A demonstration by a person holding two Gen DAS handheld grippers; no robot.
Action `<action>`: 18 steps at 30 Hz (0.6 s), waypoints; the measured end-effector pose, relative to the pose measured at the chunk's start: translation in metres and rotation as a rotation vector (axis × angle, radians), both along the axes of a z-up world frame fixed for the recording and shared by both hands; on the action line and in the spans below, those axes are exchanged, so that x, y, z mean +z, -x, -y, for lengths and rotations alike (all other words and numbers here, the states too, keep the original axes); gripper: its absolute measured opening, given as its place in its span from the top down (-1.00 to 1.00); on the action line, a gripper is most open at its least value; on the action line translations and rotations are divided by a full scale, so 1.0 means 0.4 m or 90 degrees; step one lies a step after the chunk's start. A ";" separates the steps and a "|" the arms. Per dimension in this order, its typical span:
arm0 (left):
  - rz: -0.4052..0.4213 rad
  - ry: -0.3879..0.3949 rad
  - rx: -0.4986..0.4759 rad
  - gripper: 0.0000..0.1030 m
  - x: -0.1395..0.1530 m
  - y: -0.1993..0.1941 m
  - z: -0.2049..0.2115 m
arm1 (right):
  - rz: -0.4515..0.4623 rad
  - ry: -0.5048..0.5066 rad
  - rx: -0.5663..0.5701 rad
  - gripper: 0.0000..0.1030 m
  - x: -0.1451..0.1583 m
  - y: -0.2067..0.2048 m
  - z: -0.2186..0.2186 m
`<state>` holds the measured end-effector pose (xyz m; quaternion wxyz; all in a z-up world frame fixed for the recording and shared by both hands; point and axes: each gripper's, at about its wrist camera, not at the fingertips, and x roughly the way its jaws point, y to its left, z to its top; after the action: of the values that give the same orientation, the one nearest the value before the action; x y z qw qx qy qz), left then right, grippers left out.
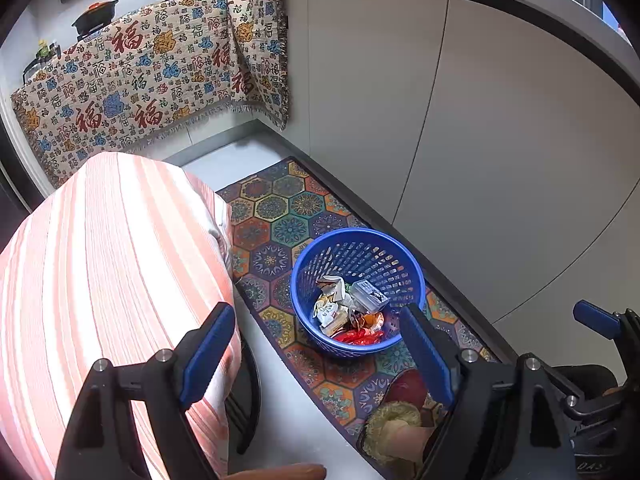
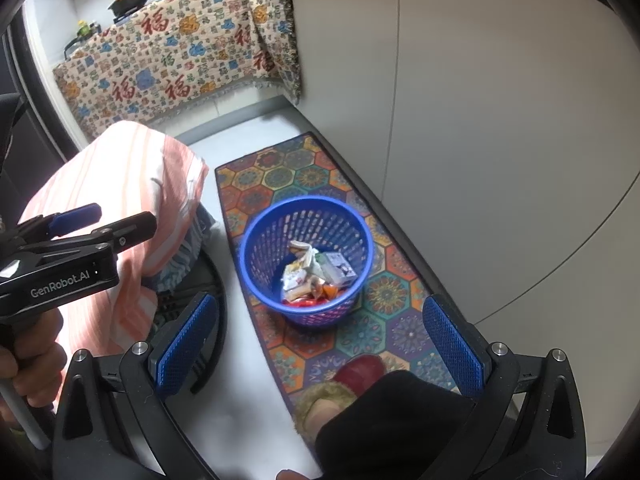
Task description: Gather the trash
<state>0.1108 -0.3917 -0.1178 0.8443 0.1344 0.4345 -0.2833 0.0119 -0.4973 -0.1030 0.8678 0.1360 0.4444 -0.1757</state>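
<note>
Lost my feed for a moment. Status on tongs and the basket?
Left tongs open, empty. Right tongs open, empty. Blue basket upright on the mat, wrappers inside. Nothing blocking it.

Both views are bright and evenly lit, with soft daylight and only weak shadows. The fisheye lens bends the straight cabinet doors (image 1: 500, 152) into curves, and dark vignetting closes every corner. Details stay mostly sharp.
</note>
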 end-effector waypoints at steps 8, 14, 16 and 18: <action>0.000 -0.003 -0.005 -0.67 -0.003 0.004 0.004 | 0.003 -0.001 0.000 -0.99 0.003 0.003 0.003; 0.000 -0.007 -0.006 -0.67 -0.003 0.003 0.005 | 0.004 -0.002 0.000 -0.99 0.004 0.002 0.007; 0.001 -0.009 -0.006 -0.67 -0.002 0.002 0.005 | 0.004 -0.002 0.001 -0.99 0.005 0.002 0.006; 0.001 -0.009 -0.007 -0.67 -0.003 0.002 0.005 | 0.004 -0.004 0.001 -0.99 0.005 0.002 0.006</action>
<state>0.1100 -0.3935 -0.1189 0.8422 0.1430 0.4351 -0.2845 0.0109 -0.4995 -0.1012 0.8689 0.1388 0.4423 -0.1736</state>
